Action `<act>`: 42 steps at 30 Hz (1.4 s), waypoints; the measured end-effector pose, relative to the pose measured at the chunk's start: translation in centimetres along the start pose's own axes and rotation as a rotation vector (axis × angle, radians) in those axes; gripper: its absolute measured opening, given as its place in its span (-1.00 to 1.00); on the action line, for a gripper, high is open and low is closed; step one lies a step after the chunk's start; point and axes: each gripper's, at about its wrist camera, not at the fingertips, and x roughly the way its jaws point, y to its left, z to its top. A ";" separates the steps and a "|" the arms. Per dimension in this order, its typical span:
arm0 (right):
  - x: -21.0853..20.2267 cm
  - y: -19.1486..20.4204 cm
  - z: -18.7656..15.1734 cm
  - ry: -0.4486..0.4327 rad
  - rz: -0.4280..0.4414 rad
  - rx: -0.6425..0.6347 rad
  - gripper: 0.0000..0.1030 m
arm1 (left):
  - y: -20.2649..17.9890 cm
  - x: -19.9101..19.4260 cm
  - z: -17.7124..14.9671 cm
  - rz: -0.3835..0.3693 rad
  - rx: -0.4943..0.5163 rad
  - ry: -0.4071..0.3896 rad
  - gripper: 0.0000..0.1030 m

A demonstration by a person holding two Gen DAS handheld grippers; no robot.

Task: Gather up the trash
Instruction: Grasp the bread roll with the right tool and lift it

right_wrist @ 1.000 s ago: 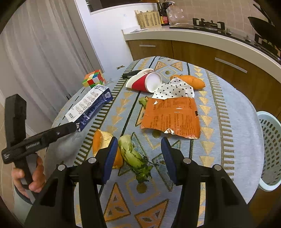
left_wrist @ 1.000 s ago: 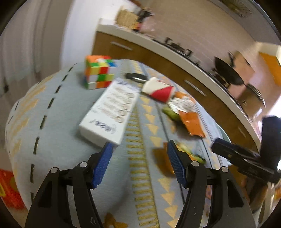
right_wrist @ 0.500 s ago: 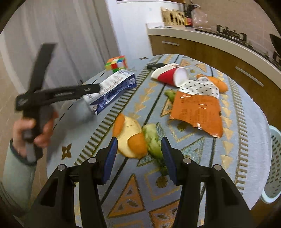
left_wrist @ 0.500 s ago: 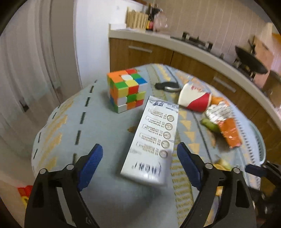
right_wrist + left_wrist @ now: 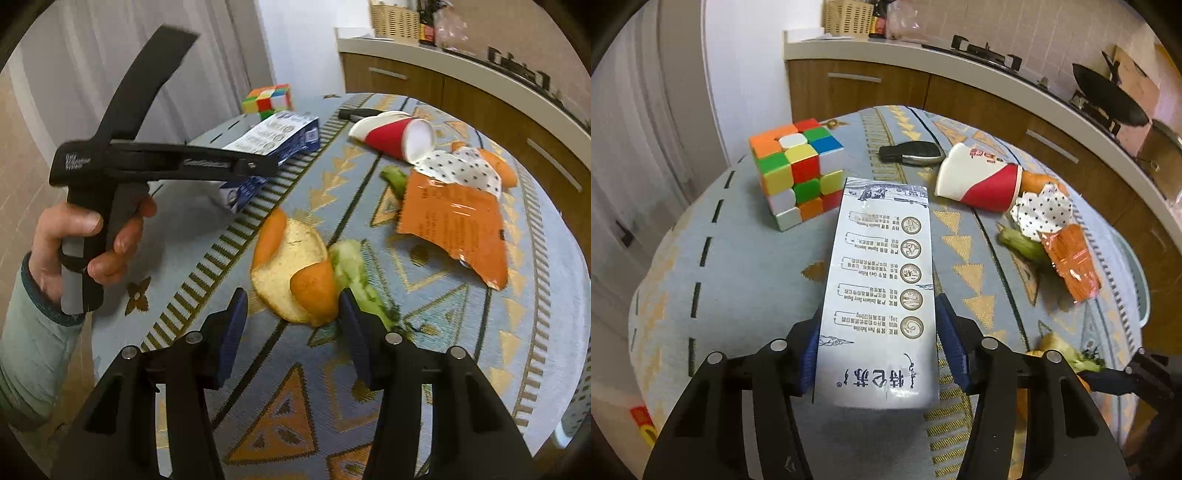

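Observation:
A white and blue carton (image 5: 882, 280) lies flat on the table. My left gripper (image 5: 877, 352) straddles its near end, blue pads against both sides. It also shows in the right wrist view (image 5: 273, 138), with the left gripper (image 5: 258, 166) over it. My right gripper (image 5: 291, 328) is open just before an orange peel (image 5: 295, 269) and green scraps (image 5: 354, 273). A red and white paper cup (image 5: 979, 177), a dotted wrapper (image 5: 1043, 214) and an orange foil wrapper (image 5: 1073, 264) lie further right.
A colour cube (image 5: 796, 171) stands left of the carton's far end. A black key fob (image 5: 910, 153) lies behind it. A white basket rim (image 5: 1137, 273) shows past the table's right edge. A kitchen counter (image 5: 997, 70) runs behind.
My left gripper moved forward over the carton and its jaws closed in onto the carton's sides. My right gripper drew nearer the orange peel and stayed open.

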 end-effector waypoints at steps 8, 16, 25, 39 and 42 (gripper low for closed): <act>2.4 0.1 1.1 0.010 -0.009 0.054 -0.07 | 0.4 0.2 -0.4 -0.009 -0.033 -0.014 -0.04; 0.9 0.6 1.1 -0.034 -0.052 0.036 -0.60 | 0.9 -2.5 -1.4 -0.106 -0.089 -0.111 -0.04; -6.7 -2.3 2.1 -0.209 -0.165 0.086 -0.63 | -1.7 -7.9 0.3 -0.147 -0.055 -0.238 -0.04; -17.4 -13.1 -2.1 -0.358 -0.422 0.309 -0.63 | -14.5 -9.2 4.4 -0.279 0.123 -0.285 -0.04; -19.0 -16.4 -4.1 -0.364 -0.494 0.384 -0.63 | -18.6 -7.9 5.0 -0.250 0.170 -0.254 -0.04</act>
